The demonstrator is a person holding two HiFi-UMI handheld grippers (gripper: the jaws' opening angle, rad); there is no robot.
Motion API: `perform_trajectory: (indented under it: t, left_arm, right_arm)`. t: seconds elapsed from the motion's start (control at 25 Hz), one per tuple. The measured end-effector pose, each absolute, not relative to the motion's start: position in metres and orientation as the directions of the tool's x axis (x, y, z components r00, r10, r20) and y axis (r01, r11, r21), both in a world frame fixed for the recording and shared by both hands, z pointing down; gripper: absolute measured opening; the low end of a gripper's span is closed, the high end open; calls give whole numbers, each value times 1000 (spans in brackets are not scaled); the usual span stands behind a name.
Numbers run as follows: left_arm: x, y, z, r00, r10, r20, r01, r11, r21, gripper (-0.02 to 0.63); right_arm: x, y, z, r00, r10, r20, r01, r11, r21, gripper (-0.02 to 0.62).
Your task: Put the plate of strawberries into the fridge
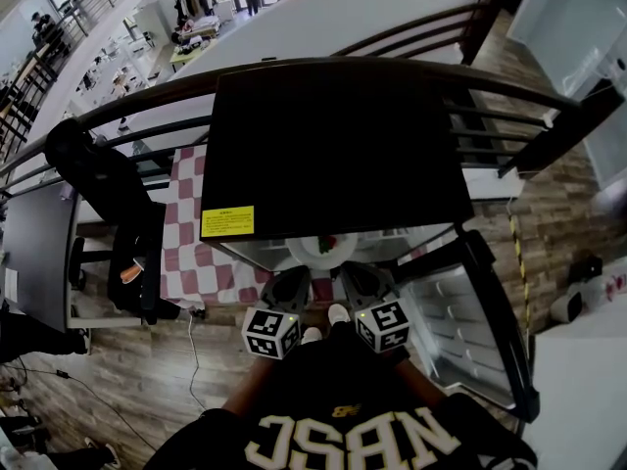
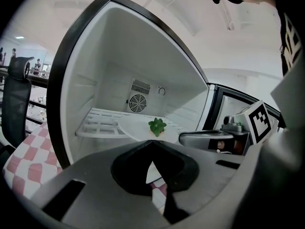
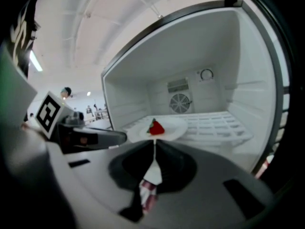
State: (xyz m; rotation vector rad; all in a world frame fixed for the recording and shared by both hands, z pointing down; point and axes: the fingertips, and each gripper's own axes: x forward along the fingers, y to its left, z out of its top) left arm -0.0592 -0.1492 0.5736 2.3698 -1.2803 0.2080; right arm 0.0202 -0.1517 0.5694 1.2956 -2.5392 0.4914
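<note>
Left gripper view: left claw (image 2: 151, 143) is fully closed, pads tip to tip, nothing pinched. Right gripper view gives the same reading for the right claw (image 3: 154, 142): jaws together, empty. Both claw tips sit just short of the near rim of the white plate (image 2: 136, 129); whether they touch the rim can't be told. The plate rests on the white wire shelf (image 2: 97, 123) inside the fridge (image 2: 143, 56), at the front of the shelf. One strawberry (image 3: 156, 127) shows on it, roughly mid-plate, red body toward the right claw, green leaves toward the left one. A round fan grille (image 2: 137, 102) sits in the fridge's back wall, behind the shelf and well apart from the plate. Head view: the two claws are side by side, close together, both aimed into the open fridge with the plate straight ahead of them. Each carries its marker cube (image 1: 271, 332) on the near end. The fridge door (image 1: 480, 331) is swung open at the person's right. The fridge top is black, with a yellow label (image 1: 227, 221) at its front left corner. A red-and-white check cloth (image 1: 186, 248) shows beneath and left of the fridge. Beyond that are the wood floor (image 1: 147, 380) and a dark curved railing (image 1: 147, 101) behind the fridge.
</note>
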Motion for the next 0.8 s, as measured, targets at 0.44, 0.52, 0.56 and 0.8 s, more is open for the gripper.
perform_trajectory:
  t: [0.44, 0.52, 0.56, 0.8]
  left_arm:
    - [-59, -168, 574, 545, -765, 343, -836, -461, 298, 18]
    - [-59, -173, 572, 544, -766, 343, -836, -460, 298, 18]
    - [-59, -175, 572, 544, -766, 343, -836, -460, 297, 18]
    - [-57, -189, 572, 548, -763, 344, -833, -462, 304, 18]
  right_arm:
    - [19, -173, 573, -577, -724, 378, -813, 552, -183, 29]
    - [18, -178, 572, -578, -723, 378, -813, 553, -183, 29]
    - [18, -180, 572, -578, -723, 379, -812, 553, -183, 29]
    - [14, -195, 571, -586, -713, 385, -806, 563, -184, 29]
